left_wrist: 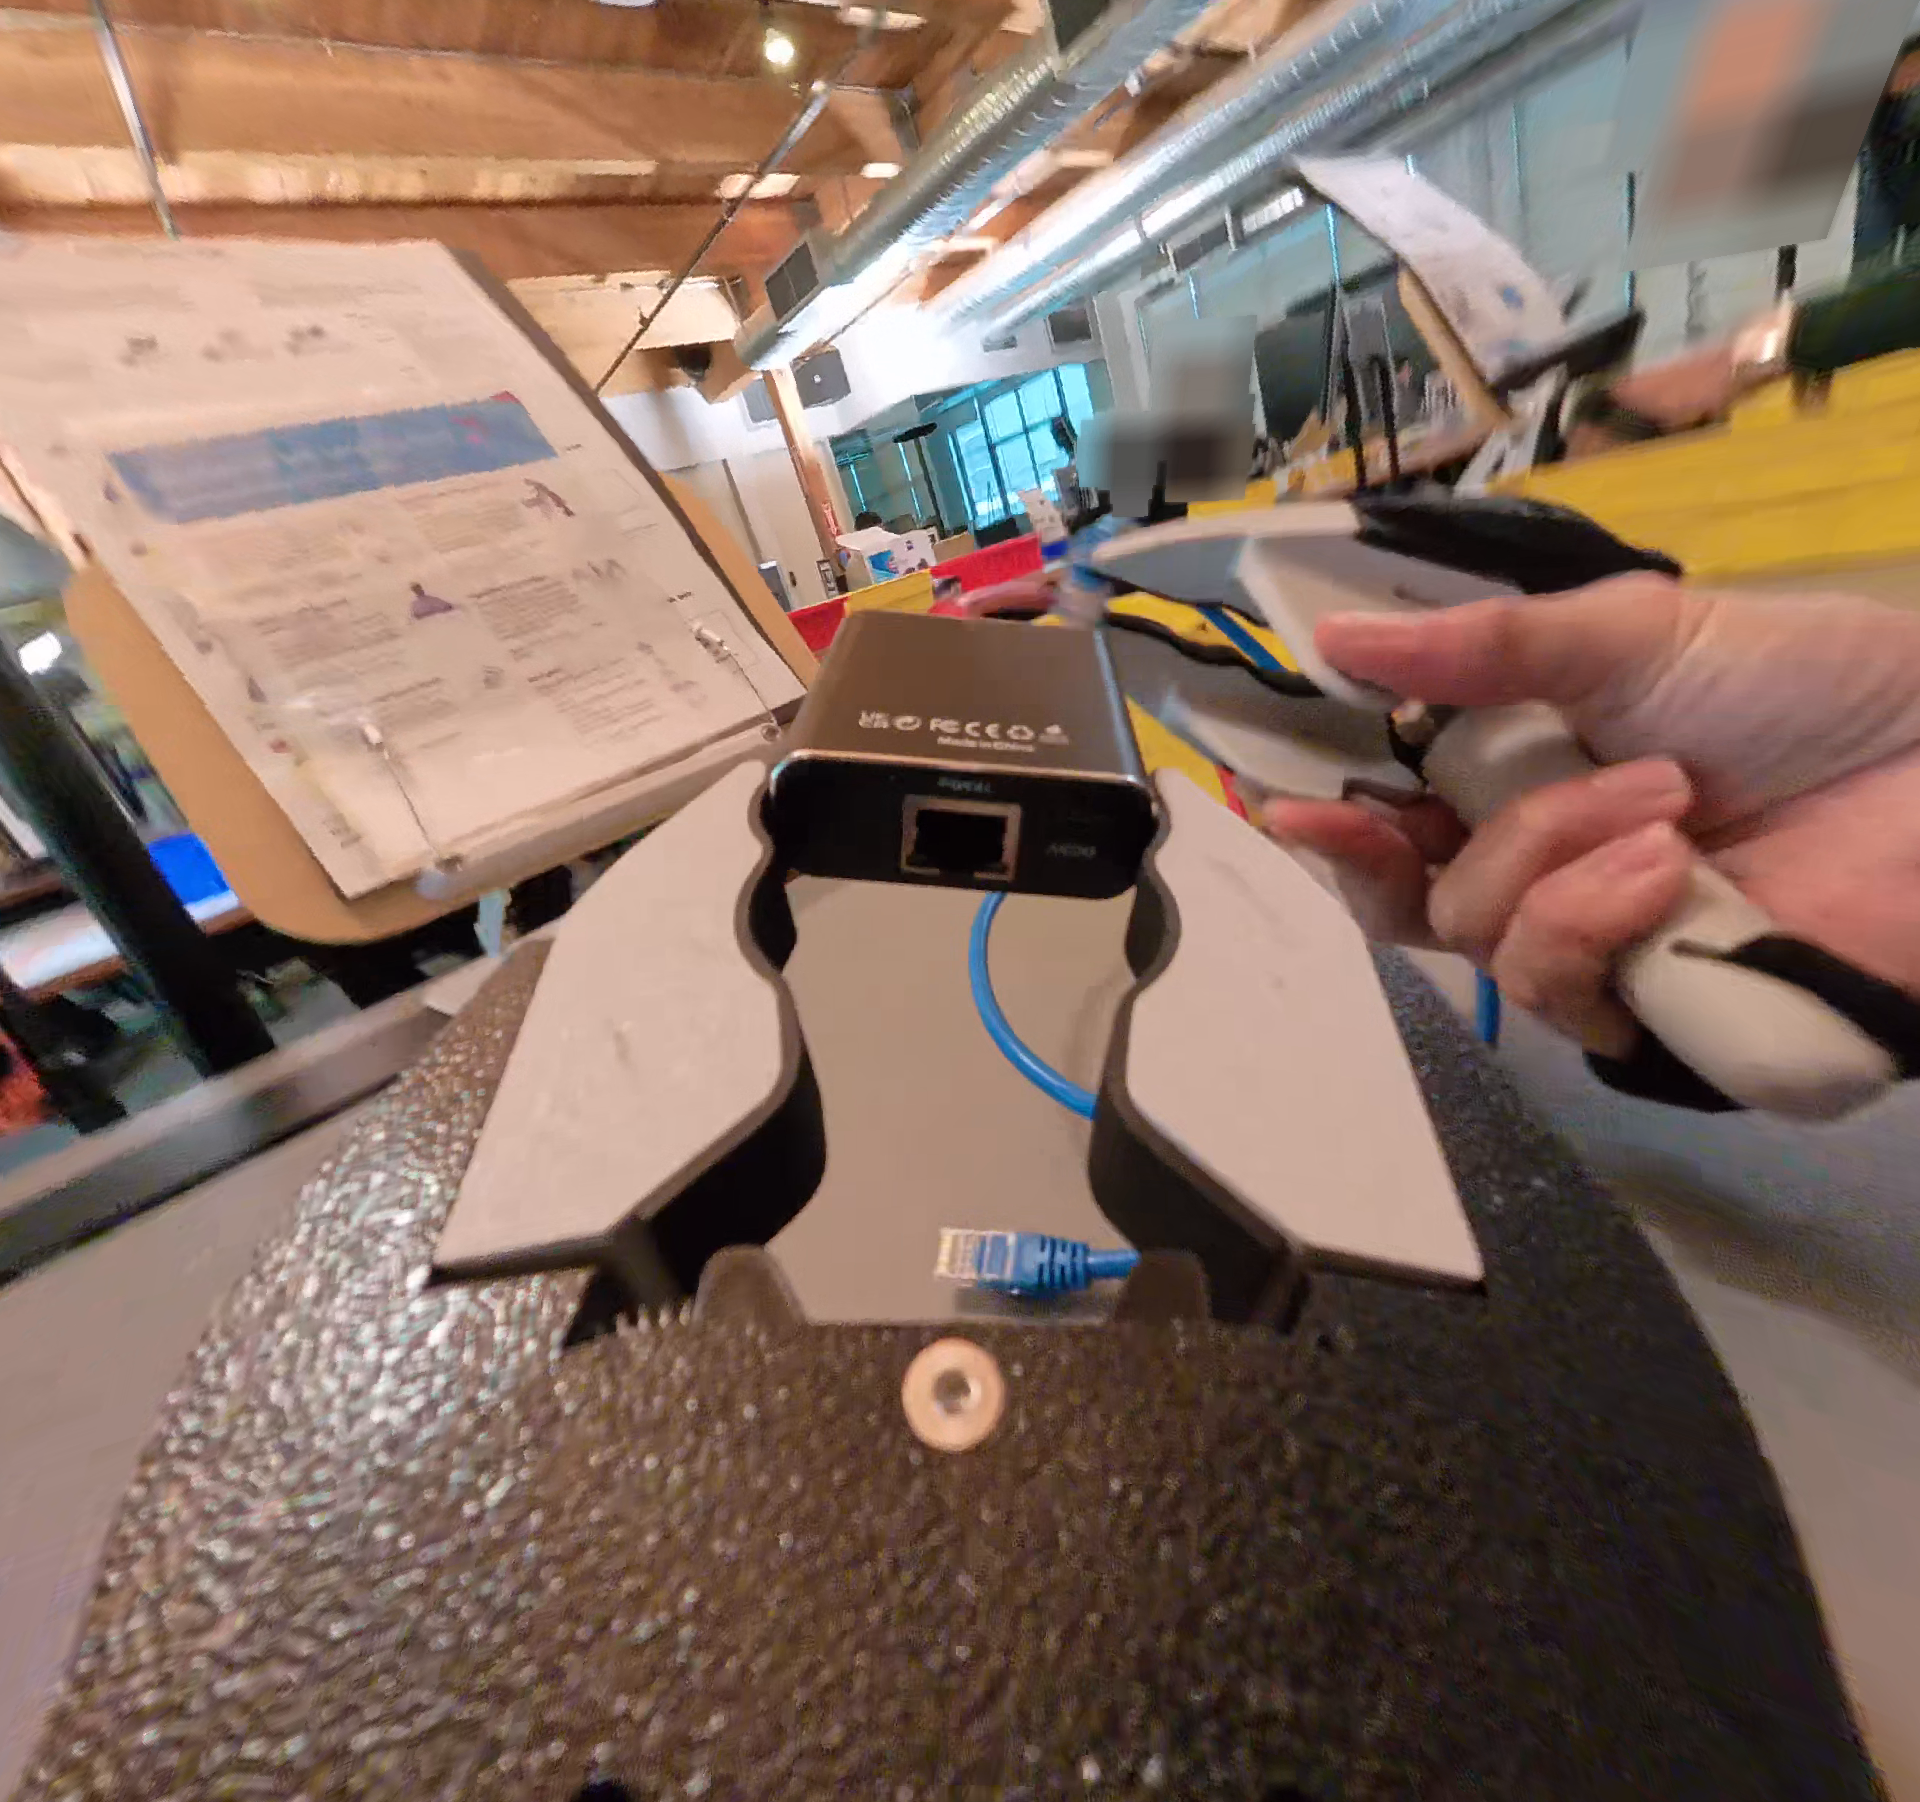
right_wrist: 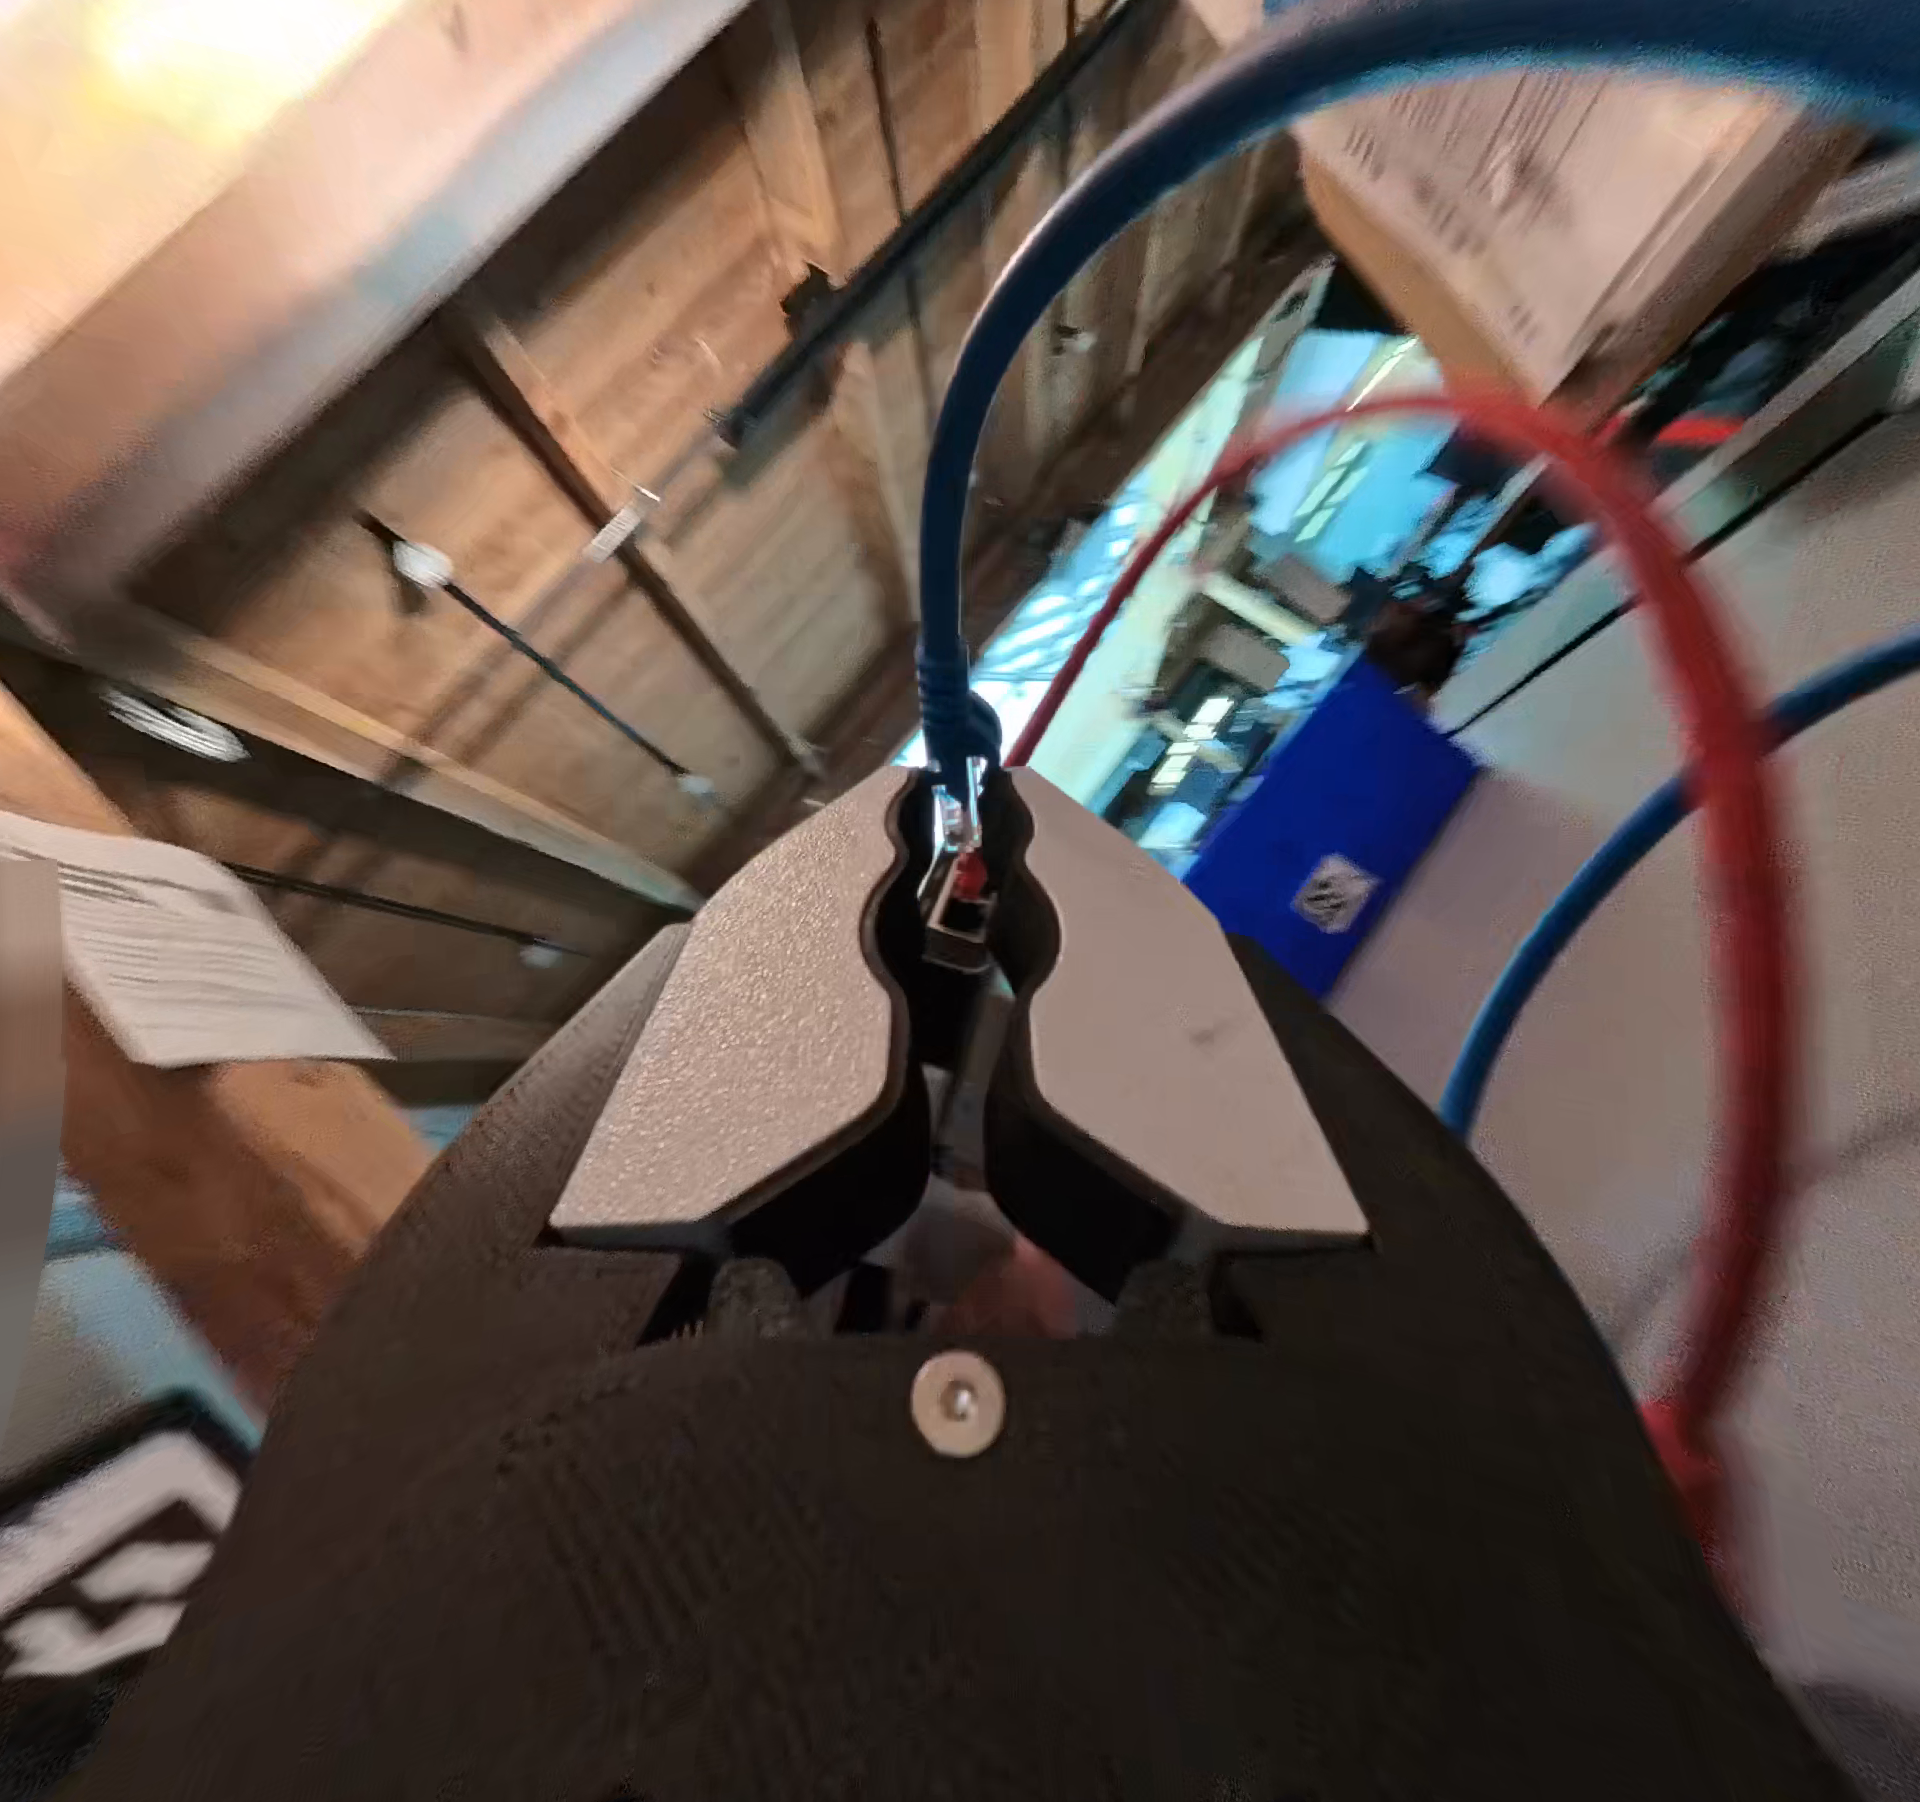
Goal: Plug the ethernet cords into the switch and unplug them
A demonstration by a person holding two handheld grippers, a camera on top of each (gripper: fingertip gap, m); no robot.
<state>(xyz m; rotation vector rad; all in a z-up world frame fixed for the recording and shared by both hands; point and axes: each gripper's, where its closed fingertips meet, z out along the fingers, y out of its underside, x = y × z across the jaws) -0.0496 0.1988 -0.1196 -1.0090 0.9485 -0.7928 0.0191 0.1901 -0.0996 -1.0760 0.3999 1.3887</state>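
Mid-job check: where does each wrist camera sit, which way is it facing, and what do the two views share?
Left wrist view: behind the left tongs, facing forward at the black switch they clamp; a hand shows.
Right wrist view: behind the right tongs, tilted up at the ceiling, pinching the blue cord's plug.
Shared: blue ethernet cord, wooden ceiling.

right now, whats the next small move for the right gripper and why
Probably pull the blue plug straight out along its cable. The right gripper is shut on it at the far end of the switch, which the left gripper clamps. The near port is empty, and a loose blue plug lies below.
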